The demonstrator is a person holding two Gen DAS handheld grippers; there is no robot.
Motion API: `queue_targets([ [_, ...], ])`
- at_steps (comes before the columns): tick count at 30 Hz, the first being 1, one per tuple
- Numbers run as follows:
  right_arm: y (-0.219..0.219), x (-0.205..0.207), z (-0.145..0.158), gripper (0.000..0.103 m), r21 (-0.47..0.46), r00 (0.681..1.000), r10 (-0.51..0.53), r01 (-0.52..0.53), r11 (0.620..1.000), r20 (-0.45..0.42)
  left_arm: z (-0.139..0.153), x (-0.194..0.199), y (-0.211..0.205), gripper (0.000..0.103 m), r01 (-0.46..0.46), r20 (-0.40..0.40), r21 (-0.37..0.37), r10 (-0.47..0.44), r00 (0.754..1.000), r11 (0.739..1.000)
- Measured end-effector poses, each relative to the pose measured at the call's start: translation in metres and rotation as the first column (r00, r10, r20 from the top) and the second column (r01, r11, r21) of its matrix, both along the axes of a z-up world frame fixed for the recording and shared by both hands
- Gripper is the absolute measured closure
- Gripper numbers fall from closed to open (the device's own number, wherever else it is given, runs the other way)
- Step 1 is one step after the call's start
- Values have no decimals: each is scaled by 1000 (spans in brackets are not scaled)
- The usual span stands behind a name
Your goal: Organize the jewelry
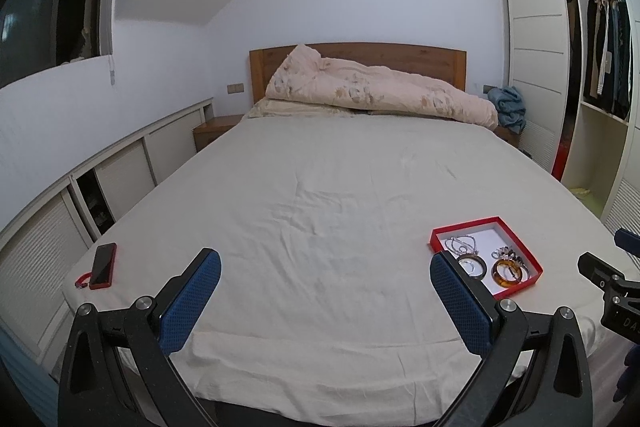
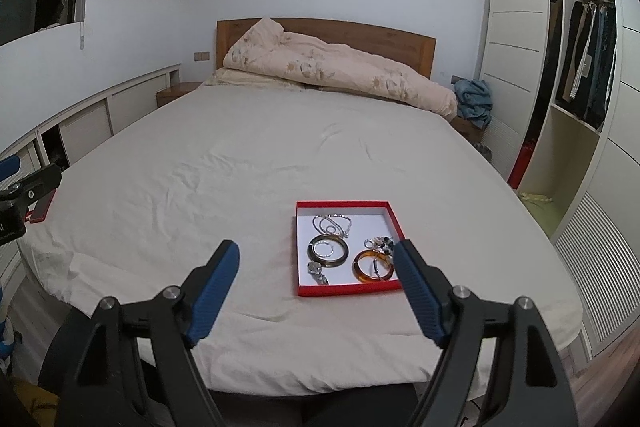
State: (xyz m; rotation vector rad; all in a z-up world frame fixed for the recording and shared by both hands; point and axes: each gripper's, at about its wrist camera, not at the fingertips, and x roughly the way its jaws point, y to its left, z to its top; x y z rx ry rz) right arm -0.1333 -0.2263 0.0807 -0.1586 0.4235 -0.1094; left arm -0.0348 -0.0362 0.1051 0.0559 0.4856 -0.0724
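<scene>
1. Left wrist view, far left: flat red-cased phone (image 1: 103,265) lies on the cream bed sheet (image 1: 320,195) near the bed's left edge, a small red loop just beside it.
2. Left tongs (image 1: 325,269): blue-padded black fingers spread wide, nothing between them, bare sheet beneath.
3. Right of those tongs: shallow red cardboard tray with white floor (image 1: 532,261) rests on the sheet near the bed's foot; the right-hand blue pad overlaps its near-left corner in this view.
4. Far right edge: part of the other black tool shows, well apart from the tray.
5. Right wrist view, right tongs (image 2: 316,259): fingers spread wide, empty; the tray lies ahead, partly between the tips, the right pad overlapping its right rim.
6. Tray contents, left to right: small silver wristwatch (image 2: 317,271) at the near-left; dark round bangle (image 2: 329,251) with a thin silver ring (image 2: 324,249) lying inside it; tangled silver chain necklace (image 2: 334,223) behind the bangle; amber translucent bangle (image 2: 372,265) at the near-right; cluster of small dark and silver pieces (image 2: 380,244) touching its far side.
7. Background: rumpled peach floral duvet (image 2: 332,71) against a wooden headboard (image 2: 360,35); open wardrobe (image 2: 580,67) at right.
</scene>
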Motion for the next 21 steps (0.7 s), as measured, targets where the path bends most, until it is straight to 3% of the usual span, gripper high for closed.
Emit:
queue_targets([
  [21,2,16,-12,24,-14,998,-14,14,1000,-62,-19,17,5,0,18,-57,-18,-19,998,1000],
])
